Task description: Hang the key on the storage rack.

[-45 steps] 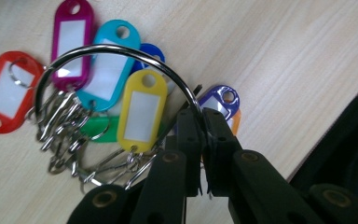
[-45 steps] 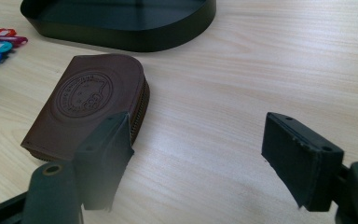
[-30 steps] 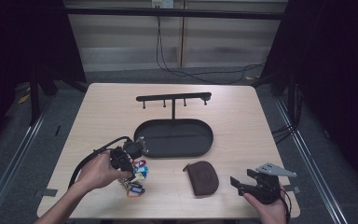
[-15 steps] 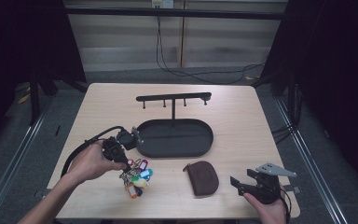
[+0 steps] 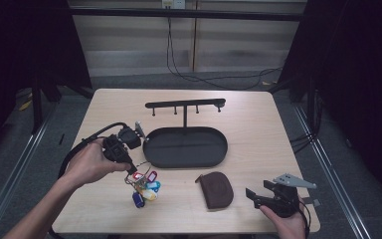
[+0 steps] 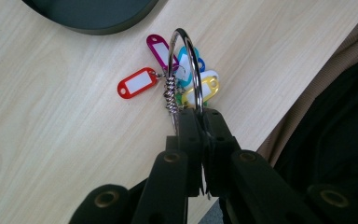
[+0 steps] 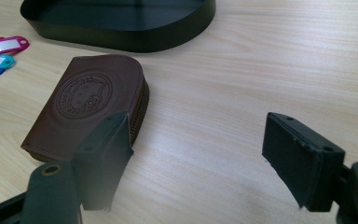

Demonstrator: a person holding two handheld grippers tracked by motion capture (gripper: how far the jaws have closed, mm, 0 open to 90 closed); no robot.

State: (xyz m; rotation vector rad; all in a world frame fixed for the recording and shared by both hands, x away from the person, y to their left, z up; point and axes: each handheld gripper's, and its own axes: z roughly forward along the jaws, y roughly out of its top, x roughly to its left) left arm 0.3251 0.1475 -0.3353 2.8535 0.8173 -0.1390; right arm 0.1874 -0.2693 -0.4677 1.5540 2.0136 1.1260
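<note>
Left gripper [image 6: 200, 114] clamped shut on key ring [image 6: 185, 70], tags [image 5: 144, 186] dangling over near-left table [image 5: 258, 124]. Hook rack [image 5: 185, 104] lies far-right of it, past tray [image 5: 186, 147]. Left hand nearer. Right gripper [image 7: 200, 154] wide open, empty, beside pouch [image 7: 86, 105].

High view overhead, facing forward-down; both claw views close, low, sharing the black tray [image 5: 185, 147].

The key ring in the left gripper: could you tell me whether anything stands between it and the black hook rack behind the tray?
Nothing visible stands between the key ring and the hook rack except the low tray, empty as far as visible.
</note>
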